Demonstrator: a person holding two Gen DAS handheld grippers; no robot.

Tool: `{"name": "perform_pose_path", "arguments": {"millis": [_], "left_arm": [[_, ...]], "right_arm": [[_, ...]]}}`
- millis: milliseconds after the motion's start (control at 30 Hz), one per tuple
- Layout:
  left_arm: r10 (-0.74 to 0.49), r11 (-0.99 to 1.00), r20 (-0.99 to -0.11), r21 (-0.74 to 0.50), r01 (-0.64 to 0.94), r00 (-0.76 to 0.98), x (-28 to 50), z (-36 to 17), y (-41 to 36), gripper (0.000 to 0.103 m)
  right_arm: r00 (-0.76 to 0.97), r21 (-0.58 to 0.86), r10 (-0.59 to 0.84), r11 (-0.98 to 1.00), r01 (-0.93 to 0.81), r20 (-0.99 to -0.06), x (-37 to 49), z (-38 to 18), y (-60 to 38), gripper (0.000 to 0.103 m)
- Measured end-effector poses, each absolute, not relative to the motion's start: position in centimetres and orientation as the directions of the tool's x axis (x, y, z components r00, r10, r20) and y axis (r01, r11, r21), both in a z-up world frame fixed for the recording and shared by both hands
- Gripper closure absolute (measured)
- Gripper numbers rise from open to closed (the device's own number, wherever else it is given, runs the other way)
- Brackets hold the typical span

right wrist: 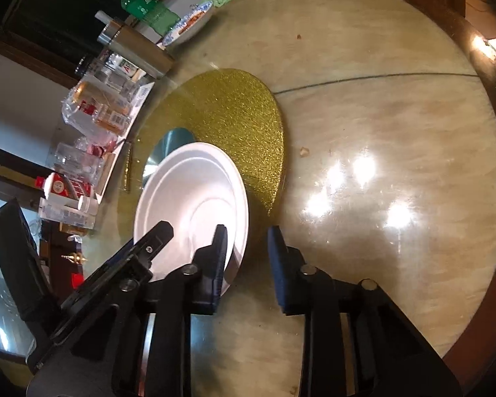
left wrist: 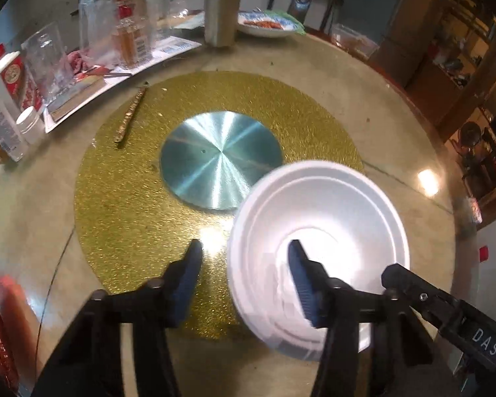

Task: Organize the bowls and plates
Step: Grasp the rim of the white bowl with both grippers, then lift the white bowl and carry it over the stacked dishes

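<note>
My left gripper (left wrist: 244,261) blocks the near rim of the white plate (left wrist: 330,225), and motion blur smears that edge, so I can't tell whether it is one plate or a stack. In the right wrist view the plate (right wrist: 195,192) is partly covered by my right gripper (right wrist: 246,248) and by the other tool's black body. The far clutter is distorted; labels are unreadable.

The plate is plain glossy white, round, with a raised ring around a flat centre, glaring under the light. It sits over the near edge of the gold disc (left wrist: 122,198), beside the blue metal disc (left wrist: 220,158), on the round table (right wrist: 396,132).

Left jaws stand wide apart, one finger over the plate's centre, the other outside its rim. Right jaws are parted too, straddling the plate's edge, gripping nothing.

Count: one white plate for sure, one patterned plate (left wrist: 268,24) with food far off, one steel flask (left wrist: 220,10), one green bottle (right wrist: 145,6).
</note>
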State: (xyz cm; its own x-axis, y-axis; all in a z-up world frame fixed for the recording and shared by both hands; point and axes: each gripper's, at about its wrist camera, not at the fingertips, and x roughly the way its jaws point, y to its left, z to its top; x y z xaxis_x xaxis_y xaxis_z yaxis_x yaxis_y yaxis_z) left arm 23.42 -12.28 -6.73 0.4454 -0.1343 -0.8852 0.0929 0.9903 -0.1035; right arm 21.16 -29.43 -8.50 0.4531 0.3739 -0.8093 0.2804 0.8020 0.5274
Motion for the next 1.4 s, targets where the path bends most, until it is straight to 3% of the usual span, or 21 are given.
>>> {"name": "perform_pose_path", "arguments": {"millis": [167,367,733,1400], "left_arm": [[-0.115,0.991,-0.89,-0.073,0.11,0.441,23.4,-7.7,-12.8,0.08],[-0.1,0.991,-0.883,-0.05,0.12,0.459,23.1,-7.4,-12.8,0.085],[-0.084,0.992,-0.834,-0.018,0.125,0.545,19.6,-3.9,-10.8,0.087],[0.027,0.992,-0.729,-0.063,-0.106,0.684,10.7,2.6,5.4,0.087]], "right_arm": [[0.448,0.516,0.371,0.816,0.261,-0.814,21.2,-8.8,-29.0,0.093],[0.447,0.491,0.35,0.835,0.249,-0.823,20.8,-8.7,-28.6,0.093],[0.505,0.492,0.351,0.853,0.175,-0.789,18.4,-4.8,-26.0,0.093],[0.524,0.451,0.45,0.882,-0.136,-0.723,13.6,2.9,-8.8,0.093]]}}
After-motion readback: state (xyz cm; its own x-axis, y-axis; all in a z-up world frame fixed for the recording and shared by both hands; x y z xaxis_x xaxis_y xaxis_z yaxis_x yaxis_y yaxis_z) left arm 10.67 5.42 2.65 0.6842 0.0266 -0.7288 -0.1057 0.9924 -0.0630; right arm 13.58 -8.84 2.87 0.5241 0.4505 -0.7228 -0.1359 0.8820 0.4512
